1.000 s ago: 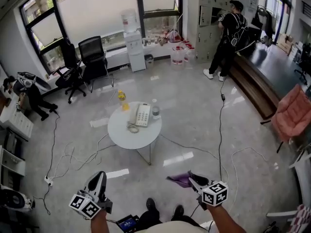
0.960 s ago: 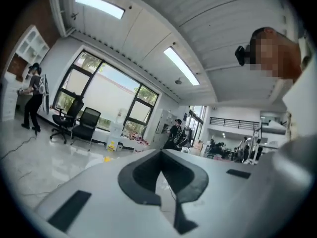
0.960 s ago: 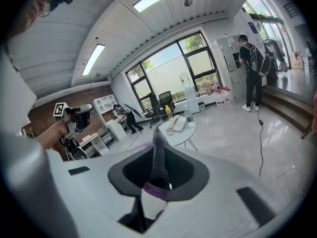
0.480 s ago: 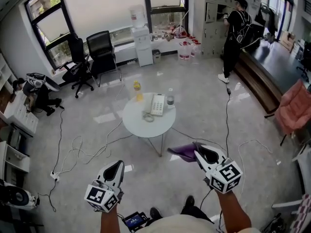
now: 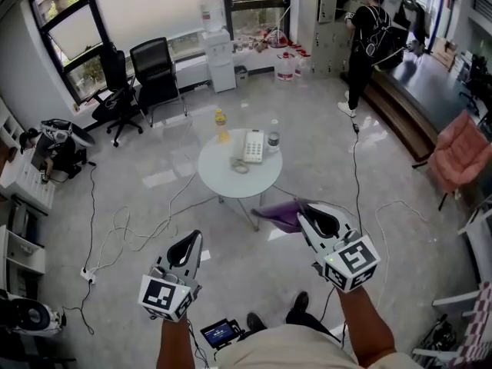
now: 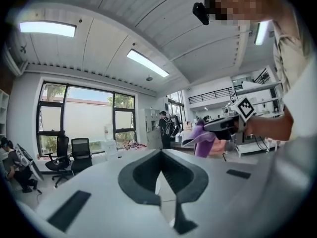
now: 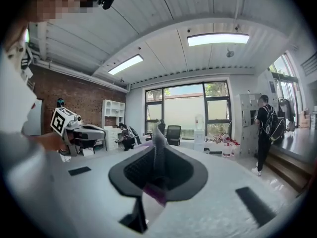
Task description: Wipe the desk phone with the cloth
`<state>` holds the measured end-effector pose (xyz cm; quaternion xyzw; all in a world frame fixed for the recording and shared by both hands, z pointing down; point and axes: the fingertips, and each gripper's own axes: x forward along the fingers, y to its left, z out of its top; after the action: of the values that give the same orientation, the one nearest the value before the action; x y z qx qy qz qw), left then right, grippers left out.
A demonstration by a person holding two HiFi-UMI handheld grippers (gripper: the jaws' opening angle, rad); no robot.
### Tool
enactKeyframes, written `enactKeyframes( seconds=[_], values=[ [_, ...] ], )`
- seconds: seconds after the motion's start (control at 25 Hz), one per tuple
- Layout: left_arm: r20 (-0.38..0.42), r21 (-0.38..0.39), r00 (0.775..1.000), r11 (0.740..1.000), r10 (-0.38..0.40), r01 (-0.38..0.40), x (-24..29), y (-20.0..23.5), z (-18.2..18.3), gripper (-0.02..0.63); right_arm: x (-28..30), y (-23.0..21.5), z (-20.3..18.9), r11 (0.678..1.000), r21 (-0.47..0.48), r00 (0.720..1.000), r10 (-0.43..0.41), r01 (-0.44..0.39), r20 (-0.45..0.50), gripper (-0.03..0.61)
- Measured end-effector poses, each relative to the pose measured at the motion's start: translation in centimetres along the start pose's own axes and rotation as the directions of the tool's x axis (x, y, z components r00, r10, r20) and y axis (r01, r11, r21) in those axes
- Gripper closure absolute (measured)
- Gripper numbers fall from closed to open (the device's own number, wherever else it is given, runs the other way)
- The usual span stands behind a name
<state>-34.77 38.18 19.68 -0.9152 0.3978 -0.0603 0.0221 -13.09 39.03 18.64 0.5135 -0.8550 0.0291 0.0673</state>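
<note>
Purple cloth (image 5: 277,215) pinched in right gripper (image 5: 302,210), jaws clamped on it, held ahead ready for wiping; left gripper (image 5: 195,239) closed, empty, spare for steadying; white desk phone (image 5: 253,145) sits on round white table (image 5: 219,183), well apart, untouched.

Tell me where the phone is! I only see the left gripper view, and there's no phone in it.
Observer: The desk phone sits on a round white table ahead of you, seen from the head view.
Operator: Is anything next to it?
Observer: A small clear bottle stands just right of it.
Operator: Are we at the table yet?
Observer: No; the right hand-held gripper, holding the purple cloth, is short of its near edge.
</note>
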Motion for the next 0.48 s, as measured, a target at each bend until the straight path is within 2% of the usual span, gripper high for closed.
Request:
enactKeyframes(
  seconds=[0.16, 0.48],
  values=[
    [0.001, -0.031, 1.0, 0.999, -0.013, 0.013, 0.0, -0.2, 0.2, 0.607, -0.4, 0.5, 0.2, 1.0, -0.008, 1.0, -0.002, 0.002, -0.008, 0.525],
    [0.019, -0.028, 0.998, 0.998, -0.056, 0.057, 0.1, -1.5, -0.1, 0.607, -2.1, 0.4, 0.1, 0.999, -0.009, 1.0, -0.031, 0.031, -0.004, 0.525]
  ],
)
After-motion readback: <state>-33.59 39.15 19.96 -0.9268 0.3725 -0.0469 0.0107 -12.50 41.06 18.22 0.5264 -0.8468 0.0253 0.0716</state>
